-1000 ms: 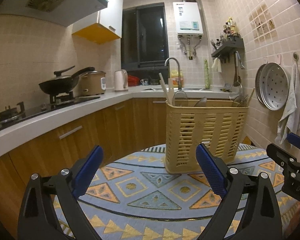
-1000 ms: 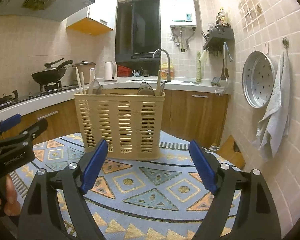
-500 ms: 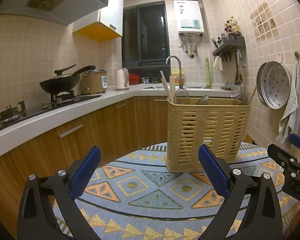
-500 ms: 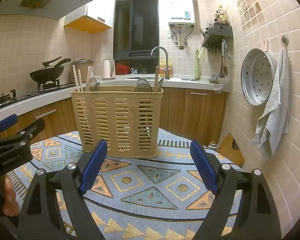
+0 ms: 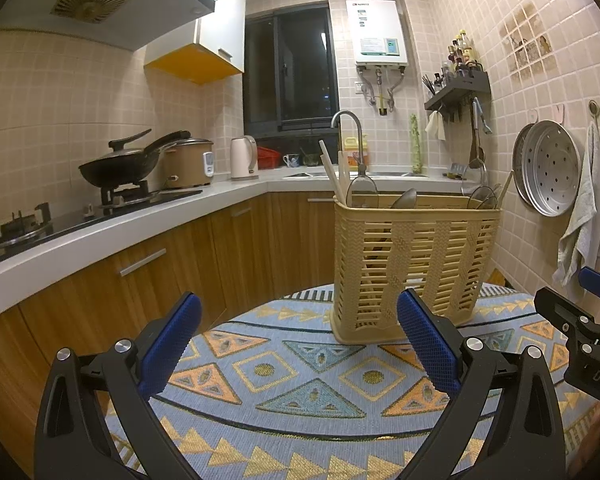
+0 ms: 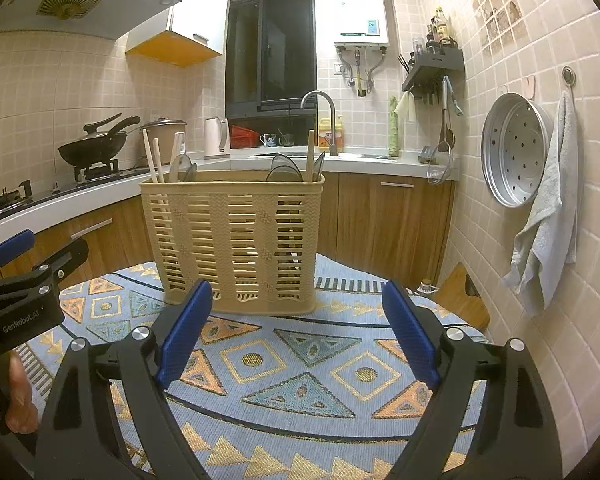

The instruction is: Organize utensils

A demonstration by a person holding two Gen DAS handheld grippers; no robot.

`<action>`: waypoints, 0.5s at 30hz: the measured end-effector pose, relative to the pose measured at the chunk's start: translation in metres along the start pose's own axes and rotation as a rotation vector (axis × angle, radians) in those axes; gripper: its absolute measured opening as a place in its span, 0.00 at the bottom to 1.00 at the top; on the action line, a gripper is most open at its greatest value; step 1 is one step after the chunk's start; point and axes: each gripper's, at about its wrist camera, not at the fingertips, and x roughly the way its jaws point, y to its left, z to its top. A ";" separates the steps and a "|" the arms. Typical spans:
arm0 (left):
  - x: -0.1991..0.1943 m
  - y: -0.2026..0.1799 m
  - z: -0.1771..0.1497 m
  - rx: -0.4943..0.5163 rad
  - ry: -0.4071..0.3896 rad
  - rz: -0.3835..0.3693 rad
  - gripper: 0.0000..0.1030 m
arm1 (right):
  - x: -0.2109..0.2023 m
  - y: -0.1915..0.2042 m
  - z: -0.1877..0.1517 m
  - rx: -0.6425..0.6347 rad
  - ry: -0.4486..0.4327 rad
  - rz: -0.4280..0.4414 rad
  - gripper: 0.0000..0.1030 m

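A beige slotted utensil basket (image 5: 414, 264) stands upright on a round table with a patterned cloth (image 5: 300, 384); it also shows in the right wrist view (image 6: 236, 240). Chopsticks (image 6: 153, 162), spoons and strainers (image 6: 284, 170) stick up from it. My left gripper (image 5: 300, 336) is open and empty, low over the cloth, short of the basket. My right gripper (image 6: 296, 324) is open and empty, also short of the basket. Each gripper shows at the edge of the other's view.
A white counter (image 5: 100, 236) with a wok (image 5: 120, 164), rice cooker and kettle runs along the left. The sink tap (image 5: 348, 128) is behind. A steamer tray (image 5: 548, 172) and towel (image 5: 580, 216) hang on the right wall.
Both grippers have risen and tilted slightly, so the basket sits lower in both views. Both stay open and empty.
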 end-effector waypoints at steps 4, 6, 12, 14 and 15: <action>0.001 -0.001 -0.001 0.004 0.000 -0.002 0.92 | 0.002 -0.001 -0.001 0.000 0.004 0.003 0.80; 0.000 -0.001 -0.001 0.004 -0.001 -0.002 0.93 | 0.002 -0.001 -0.001 0.000 0.004 0.002 0.80; 0.001 -0.001 -0.001 0.011 -0.004 -0.007 0.93 | 0.002 -0.001 -0.001 -0.001 0.006 0.003 0.82; 0.000 -0.001 -0.001 0.011 -0.004 -0.007 0.93 | 0.002 -0.001 -0.001 0.000 0.006 0.003 0.82; 0.000 -0.001 -0.001 0.011 -0.003 -0.008 0.93 | 0.002 -0.001 -0.001 0.000 0.007 0.003 0.83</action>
